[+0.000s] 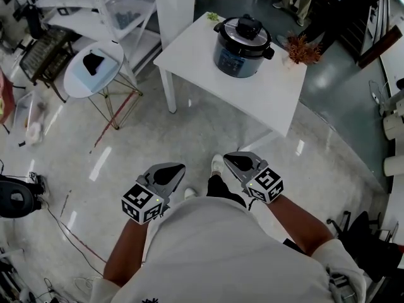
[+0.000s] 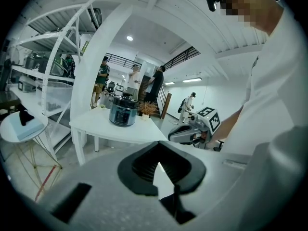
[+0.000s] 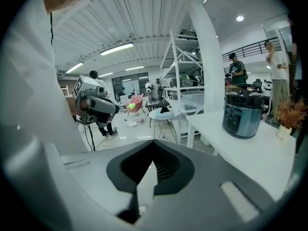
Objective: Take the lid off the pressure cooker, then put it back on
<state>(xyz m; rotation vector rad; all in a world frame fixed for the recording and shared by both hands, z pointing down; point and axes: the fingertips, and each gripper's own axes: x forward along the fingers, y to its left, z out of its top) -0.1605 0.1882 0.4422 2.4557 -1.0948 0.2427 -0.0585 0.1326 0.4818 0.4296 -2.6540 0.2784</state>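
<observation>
The pressure cooker (image 1: pixel 242 49), dark blue-grey with a black lid (image 1: pixel 246 26) on it, stands on the white table (image 1: pixel 265 96) some way ahead of me. It also shows in the left gripper view, cooker (image 2: pixel 121 113), and in the right gripper view, cooker (image 3: pixel 241 113). My left gripper (image 1: pixel 173 167) and right gripper (image 1: pixel 232 158) are held low in front of my body, over the floor and well short of the table. Both are shut with nothing between the jaws, as the left gripper (image 2: pixel 158 144) and right gripper (image 3: pixel 153 143) show in their own views.
A dried plant (image 1: pixel 302 50) and a small green thing (image 1: pixel 213 16) sit on the table beside the cooker. A round side table (image 1: pixel 95 68), a white shelf rack (image 1: pixel 95 5) and a white pillar (image 1: pixel 175 2) stand to the left. People (image 2: pixel 132 83) stand beyond the table. Cables (image 1: pixel 69 232) lie on the floor.
</observation>
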